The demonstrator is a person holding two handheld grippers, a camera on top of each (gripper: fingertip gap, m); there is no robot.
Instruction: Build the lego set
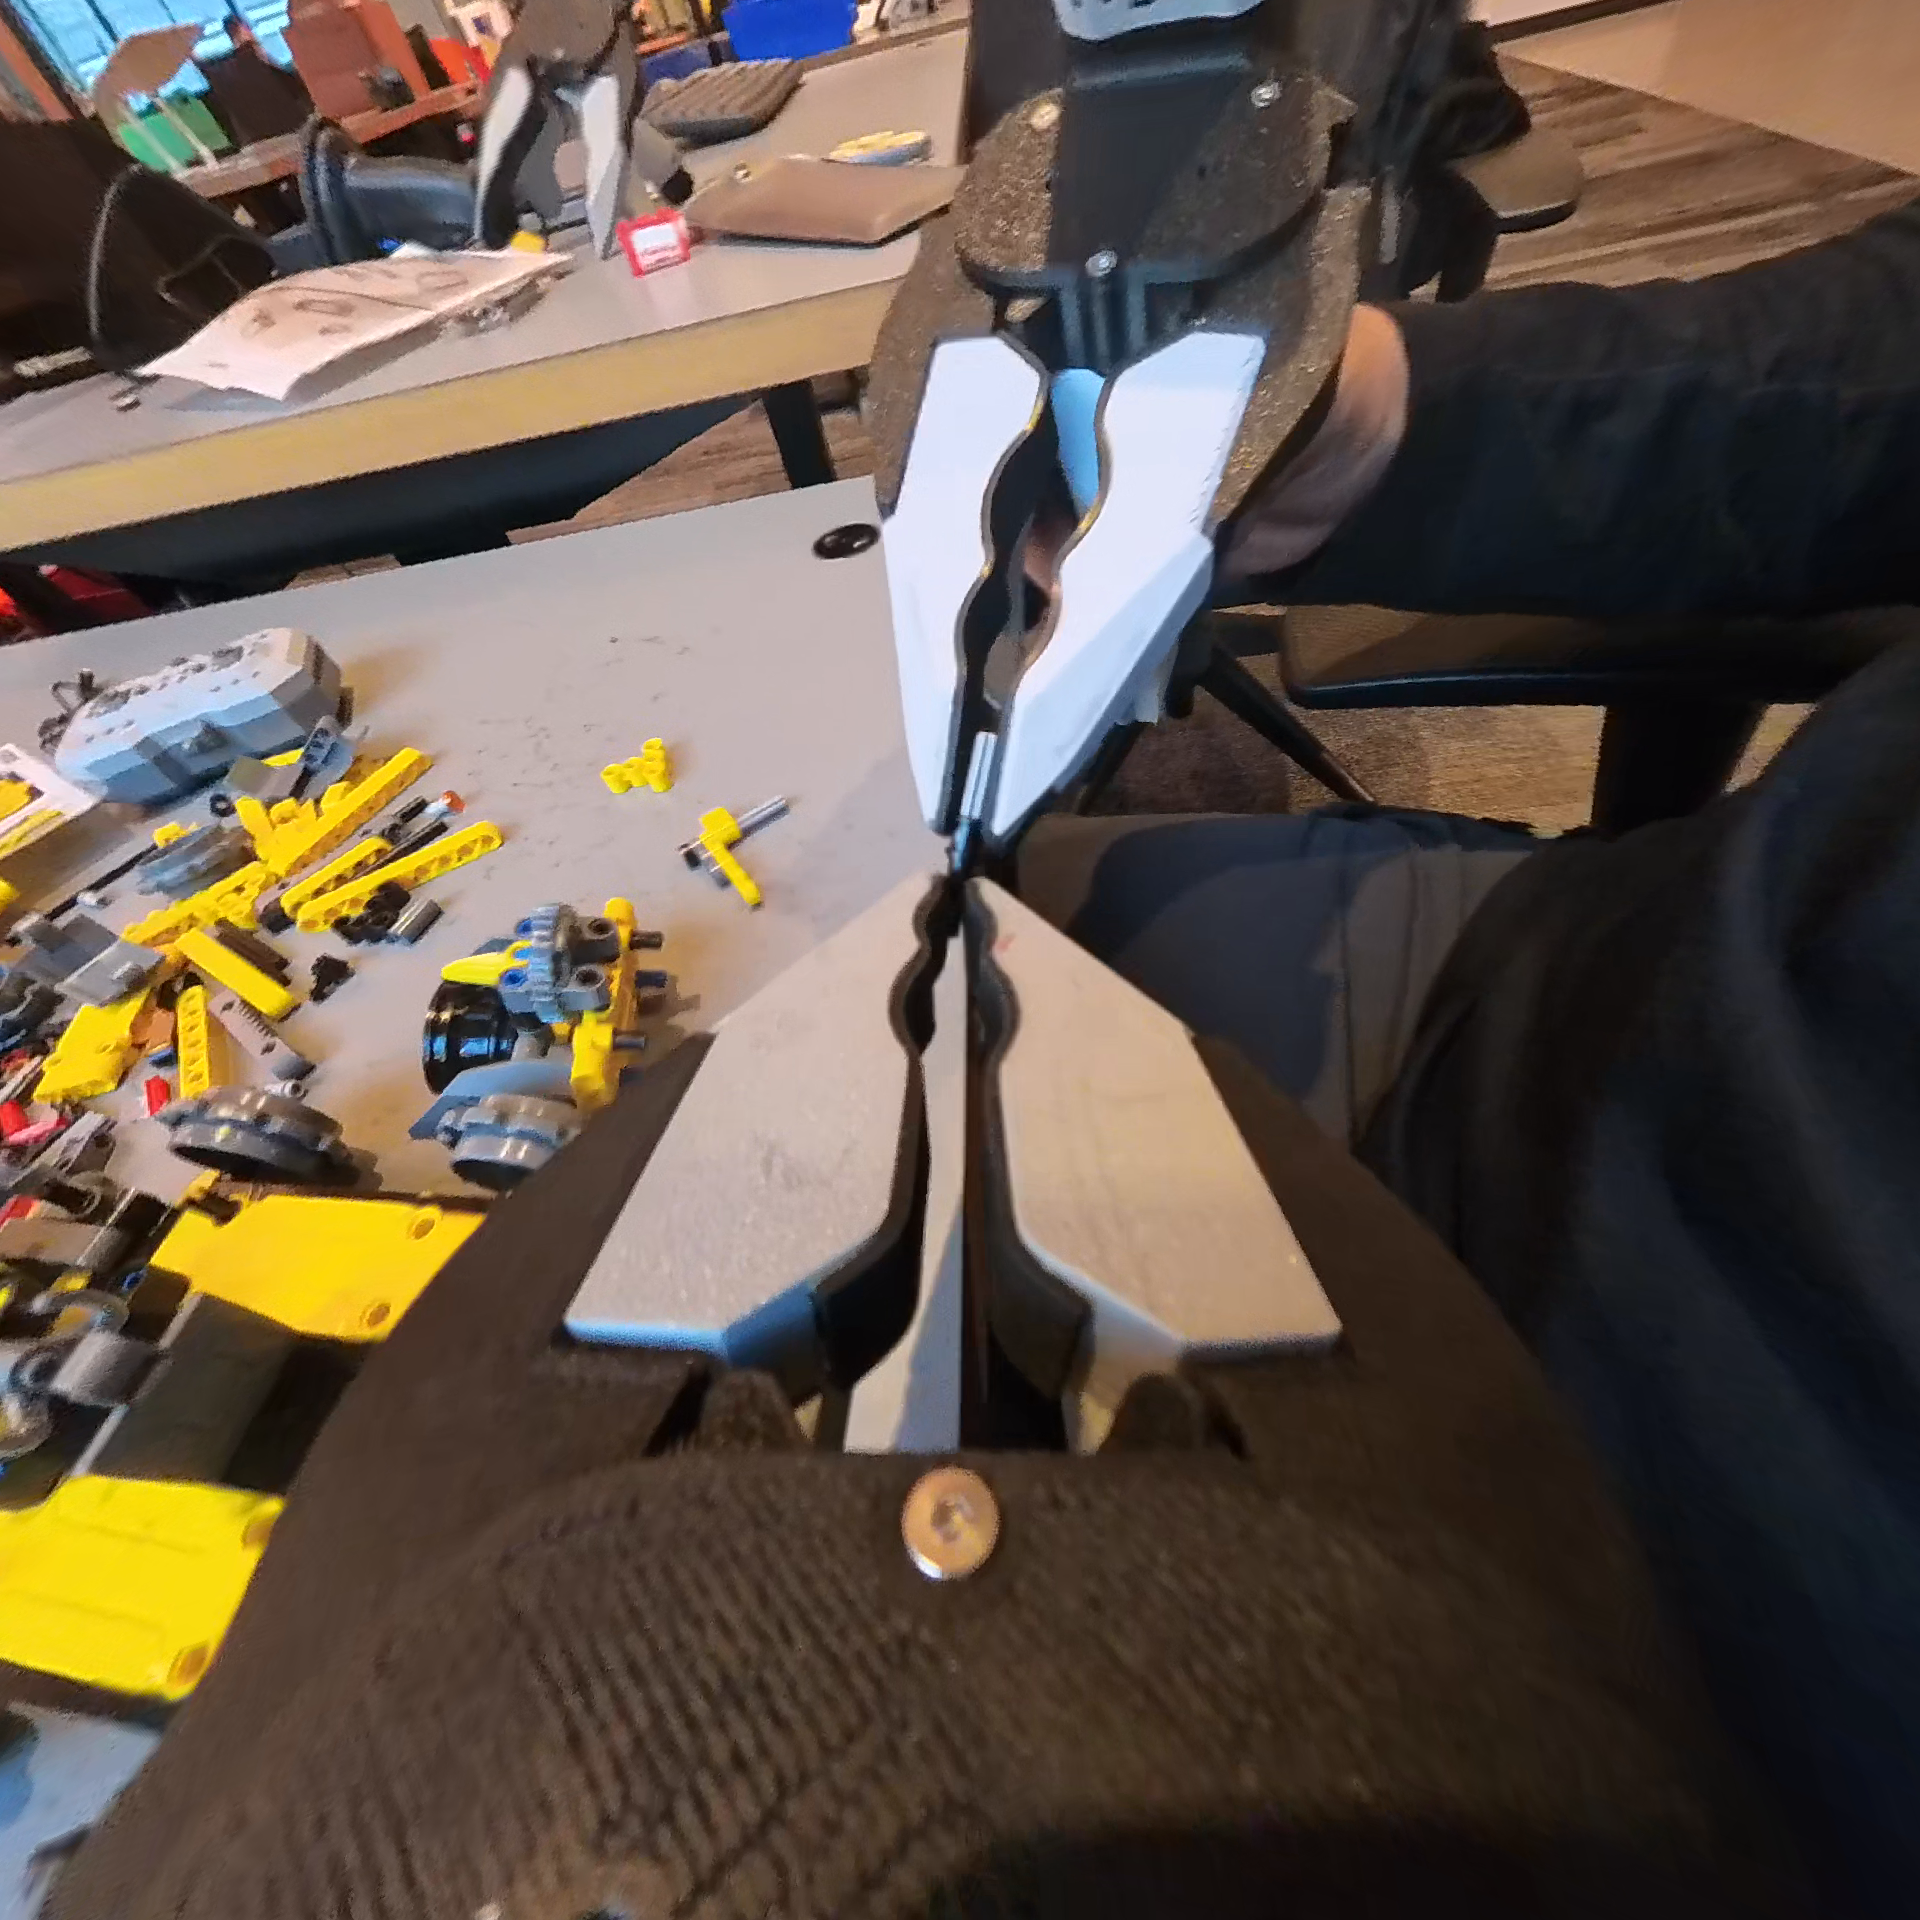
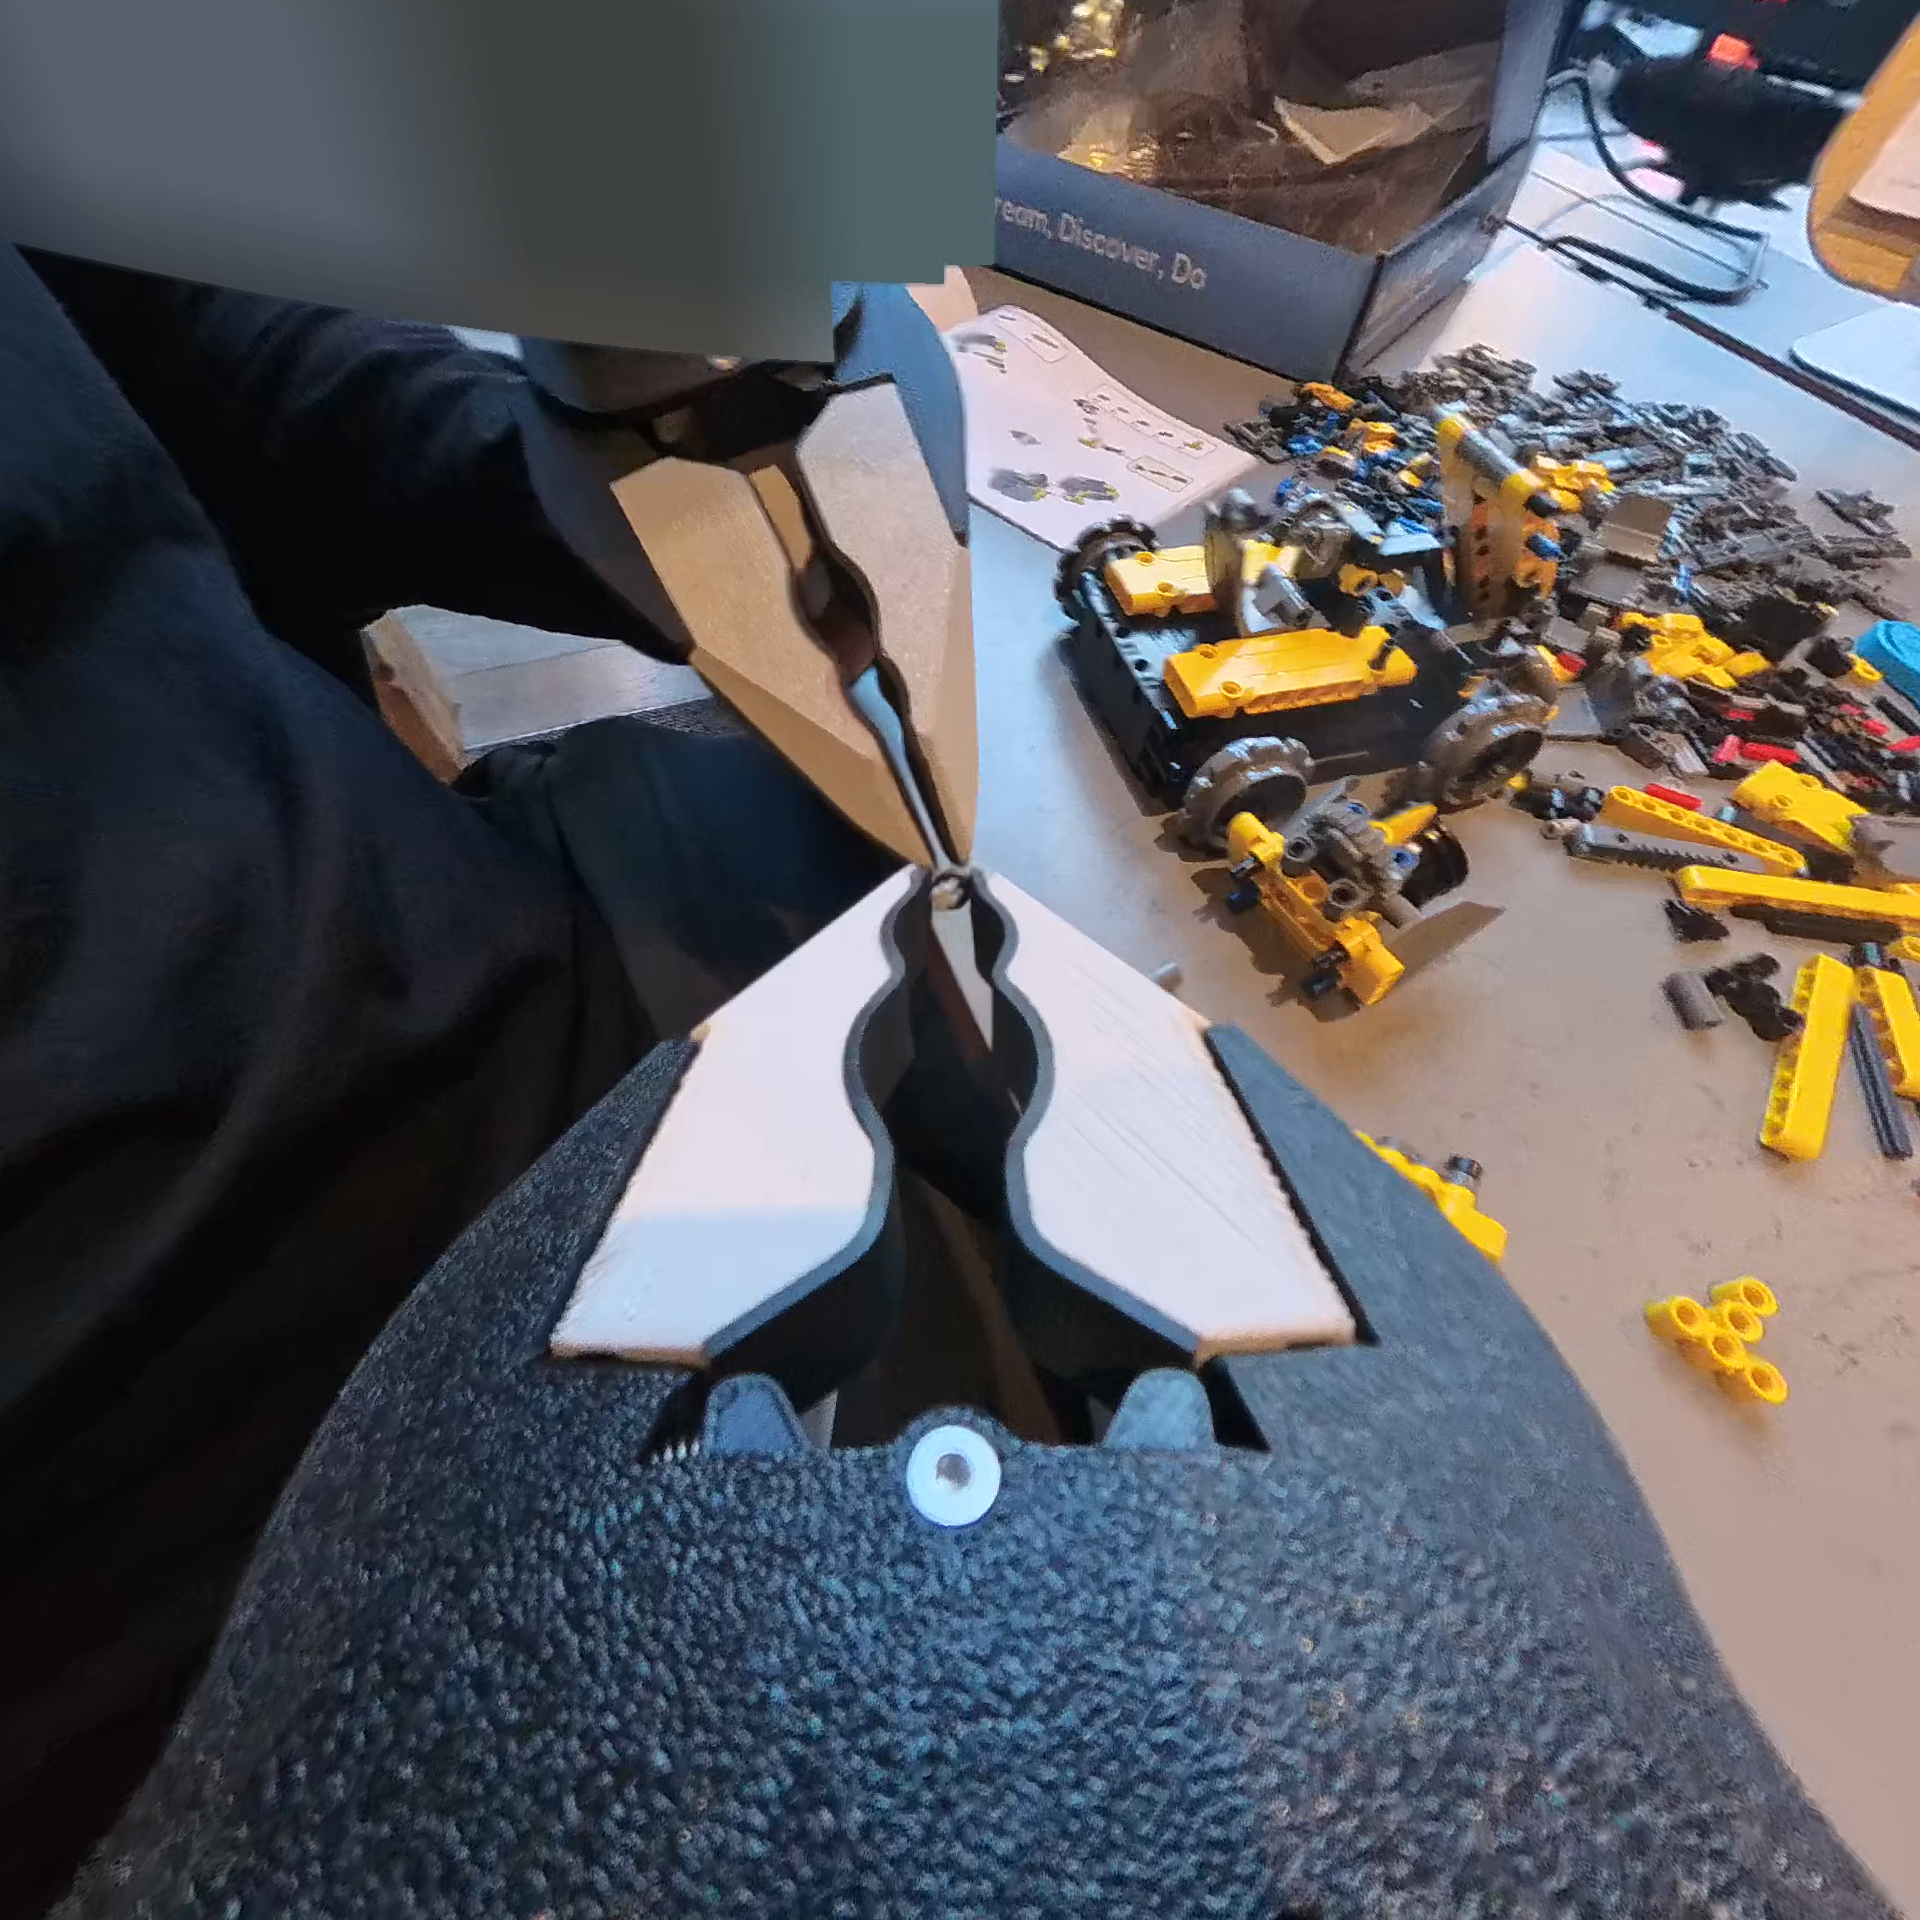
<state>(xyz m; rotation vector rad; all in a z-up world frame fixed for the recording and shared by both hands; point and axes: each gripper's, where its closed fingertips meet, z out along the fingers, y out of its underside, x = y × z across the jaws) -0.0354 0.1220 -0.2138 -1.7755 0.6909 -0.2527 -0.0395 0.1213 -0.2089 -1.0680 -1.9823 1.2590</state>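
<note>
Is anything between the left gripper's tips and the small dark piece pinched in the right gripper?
Nothing visible. The left gripper meets the right gripper tip to tip beside the table edge, with the small dark piece right at the junction. Loose yellow bricks lie off to the side.

Thin black pin btwn both grippers' tips

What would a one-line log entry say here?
right gripper: shut on small dark part | left gripper: shut, tips meeting it | toy bricks: on table

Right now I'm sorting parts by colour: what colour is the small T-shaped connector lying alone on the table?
Yellow connector; clearest in the right wrist view.
</note>
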